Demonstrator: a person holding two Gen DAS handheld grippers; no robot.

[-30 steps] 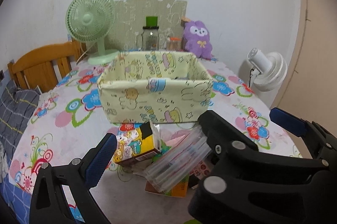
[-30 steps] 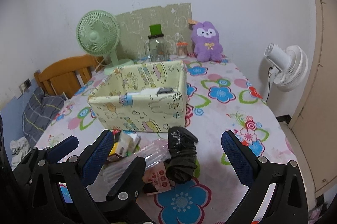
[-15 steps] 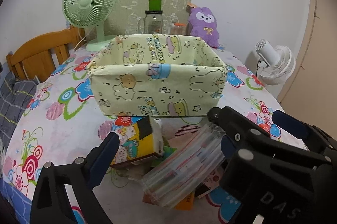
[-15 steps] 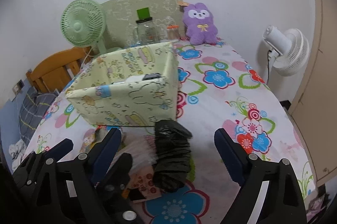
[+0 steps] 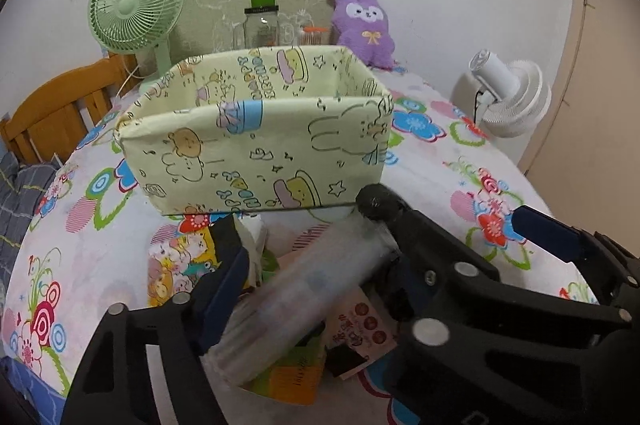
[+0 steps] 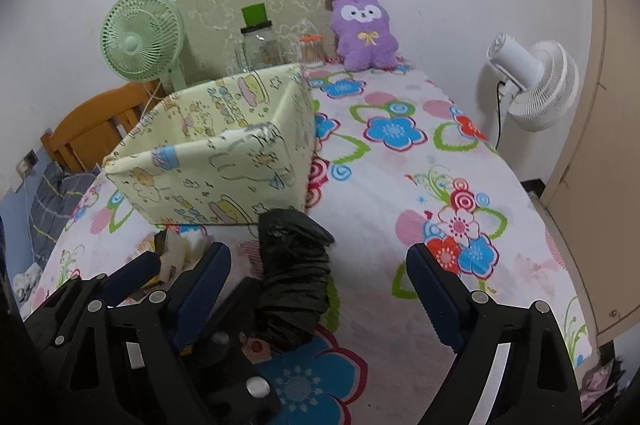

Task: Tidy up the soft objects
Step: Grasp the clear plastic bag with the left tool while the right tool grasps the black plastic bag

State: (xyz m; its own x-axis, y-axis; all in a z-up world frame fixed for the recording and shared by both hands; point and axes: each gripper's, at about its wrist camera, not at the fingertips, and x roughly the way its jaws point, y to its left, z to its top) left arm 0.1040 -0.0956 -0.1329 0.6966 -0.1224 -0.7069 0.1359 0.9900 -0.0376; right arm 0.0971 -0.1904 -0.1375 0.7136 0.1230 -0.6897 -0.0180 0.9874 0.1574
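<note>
A pale yellow cartoon-print fabric bin (image 5: 256,145) stands open on the flowered table; it also shows in the right wrist view (image 6: 216,165). In front of it lies a pile: a clear plastic roll (image 5: 296,297), a yellow cartoon pack (image 5: 180,269), flat packets (image 5: 360,321). My left gripper (image 5: 308,289) has closed in around the clear roll, left pad against it. A rolled black bag (image 6: 294,277) lies between the open fingers of my right gripper (image 6: 320,289), nearer the left finger. The right gripper's black body (image 5: 480,285) hides the left gripper's right finger.
A green desk fan (image 5: 136,13), glass jars (image 5: 262,29) and a purple plush (image 5: 364,29) stand along the back wall. A white floor fan (image 6: 532,81) stands off the table's right edge. A wooden chair (image 5: 60,105) is at the left.
My left gripper's fingers have narrowed from wide open onto the clear roll. My right gripper has moved forward so the black bag now lies between its fingers.
</note>
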